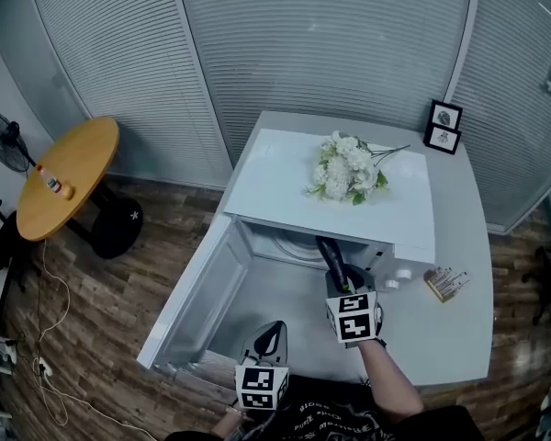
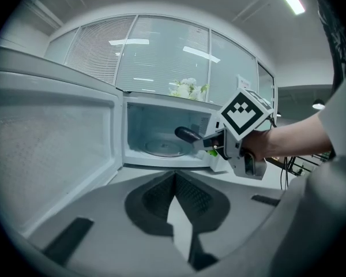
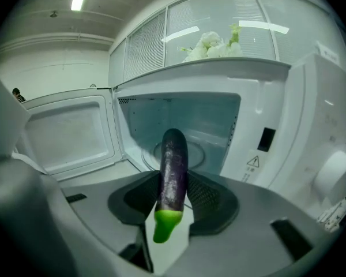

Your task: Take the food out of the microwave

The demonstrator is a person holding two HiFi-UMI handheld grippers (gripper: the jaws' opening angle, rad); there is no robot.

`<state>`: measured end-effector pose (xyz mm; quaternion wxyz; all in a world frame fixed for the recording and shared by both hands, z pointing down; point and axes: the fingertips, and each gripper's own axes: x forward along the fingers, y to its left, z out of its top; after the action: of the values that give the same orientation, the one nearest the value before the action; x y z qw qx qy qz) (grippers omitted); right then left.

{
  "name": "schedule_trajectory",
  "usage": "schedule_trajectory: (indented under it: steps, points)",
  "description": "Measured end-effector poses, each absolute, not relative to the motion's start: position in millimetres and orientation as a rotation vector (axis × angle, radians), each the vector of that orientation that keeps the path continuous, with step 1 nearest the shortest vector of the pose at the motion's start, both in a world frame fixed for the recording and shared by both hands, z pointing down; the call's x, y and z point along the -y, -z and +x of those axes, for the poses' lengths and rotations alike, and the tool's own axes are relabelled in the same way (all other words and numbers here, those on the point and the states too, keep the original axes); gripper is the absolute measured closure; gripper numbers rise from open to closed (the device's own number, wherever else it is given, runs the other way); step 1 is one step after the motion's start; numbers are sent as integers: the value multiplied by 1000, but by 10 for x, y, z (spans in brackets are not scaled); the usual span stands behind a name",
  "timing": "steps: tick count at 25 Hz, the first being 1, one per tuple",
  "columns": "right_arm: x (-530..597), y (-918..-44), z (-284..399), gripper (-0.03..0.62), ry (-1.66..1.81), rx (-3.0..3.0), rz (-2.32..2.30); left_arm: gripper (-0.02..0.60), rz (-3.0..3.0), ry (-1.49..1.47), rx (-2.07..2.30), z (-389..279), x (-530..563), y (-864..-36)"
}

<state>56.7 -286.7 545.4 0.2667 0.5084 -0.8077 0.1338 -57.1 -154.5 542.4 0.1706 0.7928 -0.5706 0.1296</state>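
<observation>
The eggplant (image 3: pixel 173 166) hangs at the mouth of the microwave (image 1: pixel 275 182), its dark tip pointing back into the cavity and lifted clear of the glass turntable (image 2: pixel 164 148). At far left the door (image 1: pixel 197 292) stands swung wide, leaving the way out free. Your left gripper (image 2: pixel 174 179) sits low in front of it, jaws pressed together at the tips on nothing, and is probably parked there to stay out of the other arm's path. Further right, your right gripper (image 3: pixel 174 201) pinches the eggplant just above its green stem end, a hold that lets the long body come out lengthwise.

Only the head view shows the flowers (image 1: pixel 347 168) on the oven's roof and the free worktop (image 1: pixel 459 338) at right. The left gripper view alone gives the side-on look at the bare turntable. The right gripper view alone shows both pads biting the purple skin.
</observation>
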Motion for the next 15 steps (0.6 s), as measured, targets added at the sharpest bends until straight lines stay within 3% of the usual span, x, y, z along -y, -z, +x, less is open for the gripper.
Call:
schedule_trajectory:
  steps: [15]
  points:
    - [2524, -5350, 671, 448, -343, 2220, 1426, 575, 2256, -349, 1650, -531, 1451, -5374]
